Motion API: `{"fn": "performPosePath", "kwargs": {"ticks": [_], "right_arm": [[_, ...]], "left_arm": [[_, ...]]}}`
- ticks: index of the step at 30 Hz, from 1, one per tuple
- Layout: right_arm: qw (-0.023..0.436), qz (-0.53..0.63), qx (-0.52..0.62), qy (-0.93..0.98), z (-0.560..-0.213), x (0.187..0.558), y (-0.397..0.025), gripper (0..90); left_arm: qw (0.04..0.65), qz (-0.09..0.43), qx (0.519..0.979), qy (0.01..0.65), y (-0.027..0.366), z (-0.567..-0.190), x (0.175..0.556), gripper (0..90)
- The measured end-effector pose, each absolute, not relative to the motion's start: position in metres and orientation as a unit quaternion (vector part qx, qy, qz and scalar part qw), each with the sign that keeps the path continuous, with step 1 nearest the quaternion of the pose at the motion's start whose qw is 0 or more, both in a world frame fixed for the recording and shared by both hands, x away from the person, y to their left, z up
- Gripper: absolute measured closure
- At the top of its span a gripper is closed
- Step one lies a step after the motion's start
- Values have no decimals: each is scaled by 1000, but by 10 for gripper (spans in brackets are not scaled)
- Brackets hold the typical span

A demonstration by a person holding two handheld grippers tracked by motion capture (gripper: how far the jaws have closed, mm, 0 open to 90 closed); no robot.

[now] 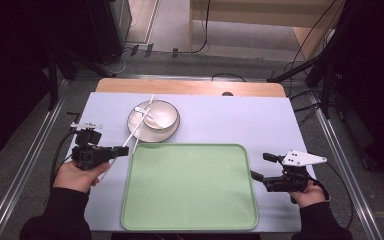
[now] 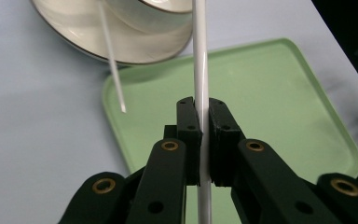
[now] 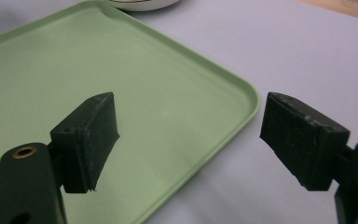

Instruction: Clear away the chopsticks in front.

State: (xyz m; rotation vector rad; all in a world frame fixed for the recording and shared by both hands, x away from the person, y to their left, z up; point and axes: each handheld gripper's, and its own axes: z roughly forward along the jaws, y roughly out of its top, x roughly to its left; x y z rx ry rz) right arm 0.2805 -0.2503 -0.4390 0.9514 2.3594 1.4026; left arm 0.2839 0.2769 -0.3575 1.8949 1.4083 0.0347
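Left gripper (image 2: 200, 135) is clamped on a thin white chopstick (image 2: 200, 56), jaws pressed to either side of the shaft w/ the stick running up between them toward the bowl (image 2: 121, 32). In the high view the left gripper (image 1: 122, 151) sits just off the tray's (image 1: 190, 222) near-left corner, chopstick (image 1: 130, 136) slanting up to the bowl rim. A second chopstick (image 2: 112, 60) leans on the bowl's rim, tip down over the mat, apart from the held one. Spoon (image 1: 145, 112) lies in the bowl.

Right gripper (image 3: 186, 140) is spread wide, nothing between the jaws, hovering at the tray's right edge (image 3: 242, 100).

Handling, as I judge it: stick is light, stiff, smooth & prob slippery, so it may swivel or slide in the pads. Grip looks nearer one end than the middle; a hold closer to mid-shaft would swing less. Bowl looks ceramic, heavier, chip-prone – avoid knocking it w/ the stick
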Motion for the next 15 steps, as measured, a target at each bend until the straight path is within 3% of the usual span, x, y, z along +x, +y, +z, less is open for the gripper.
{"fn": "performPosePath", "kwargs": {"ticks": [15], "right_arm": [[121,479,330,804,-440,281,-252,194]], "left_arm": [[381,-21,760,526,216,-393,256,858]]}}
